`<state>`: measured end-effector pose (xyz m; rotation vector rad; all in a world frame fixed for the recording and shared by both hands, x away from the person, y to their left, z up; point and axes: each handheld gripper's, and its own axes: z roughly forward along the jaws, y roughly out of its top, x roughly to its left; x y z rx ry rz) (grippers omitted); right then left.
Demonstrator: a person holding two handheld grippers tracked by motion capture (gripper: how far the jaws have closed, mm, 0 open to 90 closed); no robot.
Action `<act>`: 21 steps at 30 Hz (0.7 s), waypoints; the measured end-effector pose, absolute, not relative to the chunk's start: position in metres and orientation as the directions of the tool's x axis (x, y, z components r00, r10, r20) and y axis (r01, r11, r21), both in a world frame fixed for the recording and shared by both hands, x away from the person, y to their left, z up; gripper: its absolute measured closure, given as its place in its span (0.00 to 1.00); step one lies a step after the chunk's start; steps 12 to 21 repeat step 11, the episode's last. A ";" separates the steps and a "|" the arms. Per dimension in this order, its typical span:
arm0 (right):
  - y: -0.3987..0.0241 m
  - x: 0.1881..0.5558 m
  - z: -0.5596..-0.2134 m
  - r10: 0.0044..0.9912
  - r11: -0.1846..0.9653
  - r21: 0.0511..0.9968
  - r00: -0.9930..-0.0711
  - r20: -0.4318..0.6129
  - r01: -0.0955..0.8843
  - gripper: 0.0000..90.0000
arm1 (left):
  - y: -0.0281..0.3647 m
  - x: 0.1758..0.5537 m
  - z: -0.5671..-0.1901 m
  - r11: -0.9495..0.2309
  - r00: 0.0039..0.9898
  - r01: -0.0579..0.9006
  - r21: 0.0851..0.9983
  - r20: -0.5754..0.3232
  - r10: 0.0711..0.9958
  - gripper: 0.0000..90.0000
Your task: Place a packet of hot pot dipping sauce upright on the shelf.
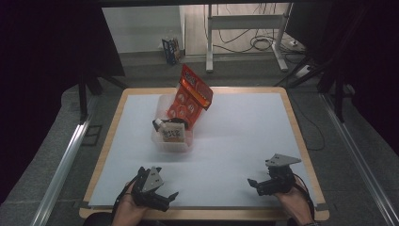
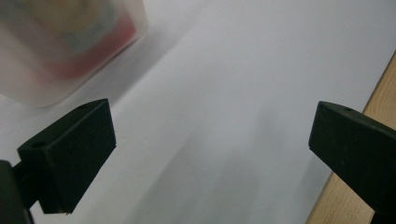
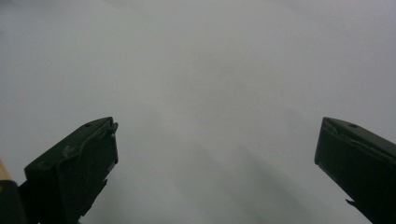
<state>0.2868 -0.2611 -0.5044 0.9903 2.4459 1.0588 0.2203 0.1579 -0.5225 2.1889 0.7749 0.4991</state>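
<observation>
Nearest the table's front edge, the left gripper [image 1: 162, 197] is resting at about 7 o'clock on the white table surface [image 1: 244, 141], its jaws standing wide apart and holding nothing; in the left gripper view its spread fingers [image 2: 70, 154] are framing bare white surface. The right gripper [image 1: 256, 184] is sitting at about 5 o'clock, jaws likewise released and empty, its fingers [image 3: 74, 168] pointing over blank tabletop.

Farther in, toward 11 o'clock of the table's centre, the clear plastic bin [image 1: 171, 141] is standing well apart from both grippers. The left gripper is the nearer one, with the bin lying at roughly 12 to 1 o'clock from it. The bin's long axis is running near to far. Leaning out of its far end, the red snack packet [image 1: 189, 96] is tilting up toward 1 o'clock, above a small pale packet [image 1: 171, 133] lying inside.
</observation>
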 end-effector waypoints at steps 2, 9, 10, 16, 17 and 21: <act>-0.262 0.287 -0.507 0.698 0.499 0.717 -0.716 -0.001 0.486 0.00 | 0.158 0.220 -0.523 -0.537 0.741 0.371 0.758 0.107 0.663 0.01; -0.261 0.288 -0.509 0.689 0.515 0.709 -0.724 -0.010 0.481 0.00 | 0.158 0.220 -0.522 -0.538 0.740 0.369 0.758 0.110 0.663 0.01; -0.261 0.288 -0.509 0.689 0.515 0.709 -0.724 -0.010 0.481 0.00 | 0.158 0.221 -0.522 -0.537 0.740 0.369 0.758 0.111 0.664 0.01; -0.261 0.288 -0.509 0.688 0.516 0.712 -0.726 -0.014 0.476 0.00 | 0.158 0.221 -0.522 -0.537 0.739 0.369 0.758 0.111 0.664 0.01; -0.261 0.288 -0.509 0.688 0.516 0.712 -0.726 -0.014 0.476 0.00 | 0.158 0.221 -0.522 -0.537 0.739 0.369 0.758 0.111 0.664 0.01; -0.261 0.288 -0.509 0.688 0.516 0.712 -0.726 -0.014 0.476 0.00 | 0.158 0.221 -0.522 -0.537 0.739 0.369 0.758 0.111 0.664 0.01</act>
